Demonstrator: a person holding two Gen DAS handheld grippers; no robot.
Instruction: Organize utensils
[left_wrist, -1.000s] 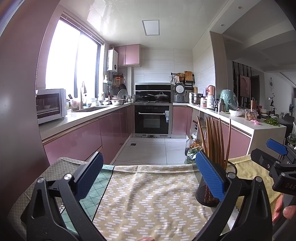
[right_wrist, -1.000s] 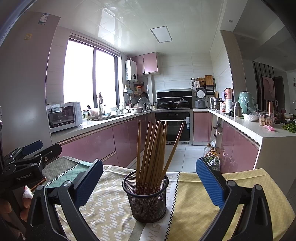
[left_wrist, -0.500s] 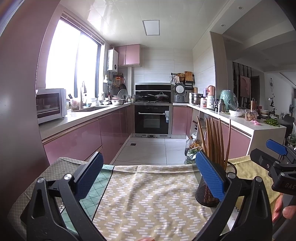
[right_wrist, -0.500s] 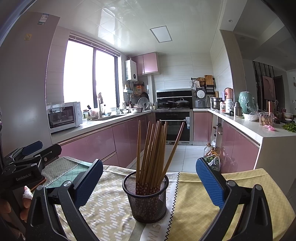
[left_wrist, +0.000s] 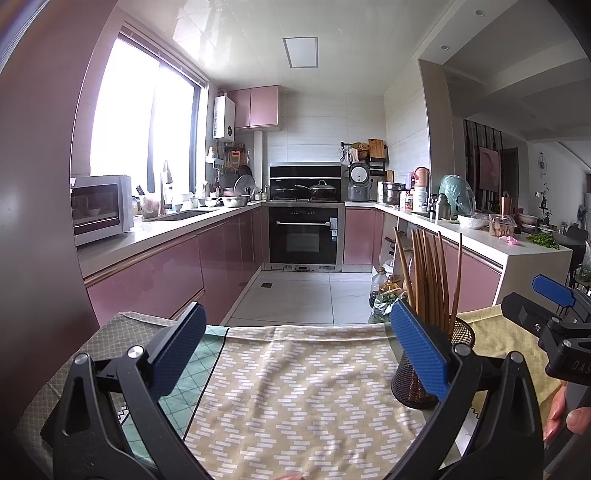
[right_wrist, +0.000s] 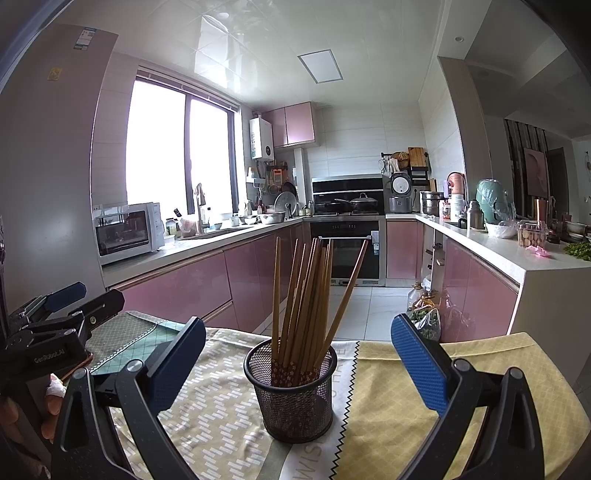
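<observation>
Mesh cup (right_wrist: 291, 391) dead centre, chopsticks (right_wrist: 308, 295) upright inside; right gripper (right_wrist: 297, 354) wide, left gripper (left_wrist: 295, 347) wide at nine o'clock.

— Where does the mesh holder (right_wrist: 293, 391) stand?
— On the cloths (right_wrist: 399, 402) covering the counter, chopsticks (right_wrist: 306, 299) upright inside it, between the fingers of the right hand-held gripper (right_wrist: 297, 365).
— And the left hand-held gripper (left_wrist: 295, 354)?
— Left of the holder, over a cloth; the kitchen floor (left_wrist: 306, 295) lies beyond.

Daylight from the blown-out window (right_wrist: 177, 155) fills both sharp views; fisheye bending darkens the corners.
</observation>
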